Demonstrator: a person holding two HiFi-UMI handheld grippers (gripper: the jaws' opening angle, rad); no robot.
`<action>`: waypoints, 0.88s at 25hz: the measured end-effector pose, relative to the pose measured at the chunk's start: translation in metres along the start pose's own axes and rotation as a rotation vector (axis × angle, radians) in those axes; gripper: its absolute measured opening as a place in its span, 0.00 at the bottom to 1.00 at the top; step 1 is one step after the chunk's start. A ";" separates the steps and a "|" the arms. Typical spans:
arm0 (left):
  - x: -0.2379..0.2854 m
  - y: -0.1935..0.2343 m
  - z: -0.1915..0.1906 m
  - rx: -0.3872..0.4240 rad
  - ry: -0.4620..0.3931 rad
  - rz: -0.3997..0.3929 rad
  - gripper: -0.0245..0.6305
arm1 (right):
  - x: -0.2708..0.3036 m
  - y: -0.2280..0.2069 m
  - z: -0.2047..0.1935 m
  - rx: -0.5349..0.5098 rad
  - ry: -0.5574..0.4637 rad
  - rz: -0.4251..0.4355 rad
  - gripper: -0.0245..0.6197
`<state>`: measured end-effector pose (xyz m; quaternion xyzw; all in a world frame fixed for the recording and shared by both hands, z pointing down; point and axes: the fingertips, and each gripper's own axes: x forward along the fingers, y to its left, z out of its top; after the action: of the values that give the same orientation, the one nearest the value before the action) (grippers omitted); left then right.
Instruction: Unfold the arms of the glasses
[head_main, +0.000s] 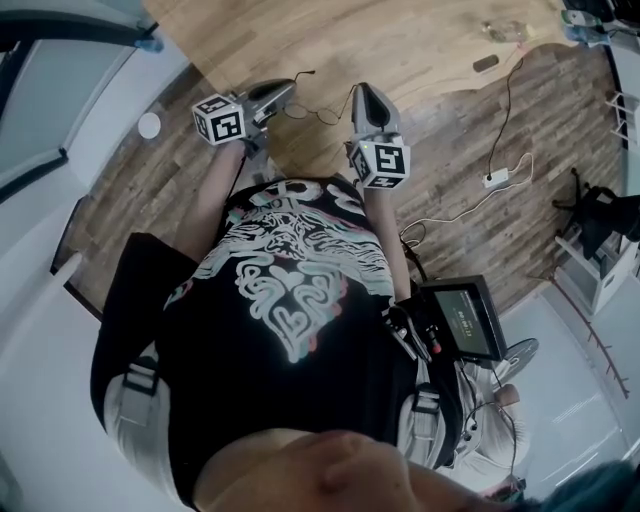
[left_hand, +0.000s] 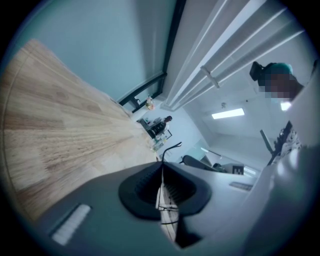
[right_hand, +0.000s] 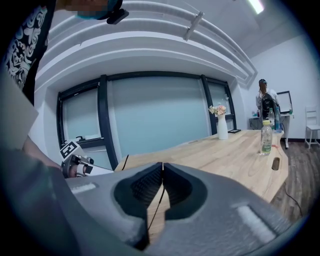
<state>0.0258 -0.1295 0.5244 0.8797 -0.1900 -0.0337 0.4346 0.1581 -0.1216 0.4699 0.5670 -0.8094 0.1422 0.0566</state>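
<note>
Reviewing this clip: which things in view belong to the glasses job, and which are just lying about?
Job: glasses, held by left gripper and right gripper, both shut on them.
Lying about: bottle, flower vase, small dark item beside the bottle, white adapter with cable.

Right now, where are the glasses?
In the head view, the glasses are held between the left gripper and the right gripper, both shut on them, over the near edge of the wooden table.

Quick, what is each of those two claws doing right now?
Left gripper: closed on the glasses.
Right gripper: closed on the glasses too.
</note>
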 end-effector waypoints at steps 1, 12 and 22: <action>0.001 0.000 0.000 -0.001 0.001 0.000 0.03 | 0.000 -0.001 0.000 -0.001 0.001 0.001 0.05; 0.001 0.002 -0.002 -0.001 0.006 0.012 0.03 | 0.001 -0.003 -0.005 0.004 0.010 0.010 0.05; 0.009 0.003 -0.005 -0.017 0.010 0.020 0.03 | 0.002 -0.013 -0.011 0.014 0.036 0.008 0.05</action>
<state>0.0346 -0.1310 0.5310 0.8742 -0.1960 -0.0267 0.4434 0.1687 -0.1246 0.4832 0.5613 -0.8096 0.1584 0.0666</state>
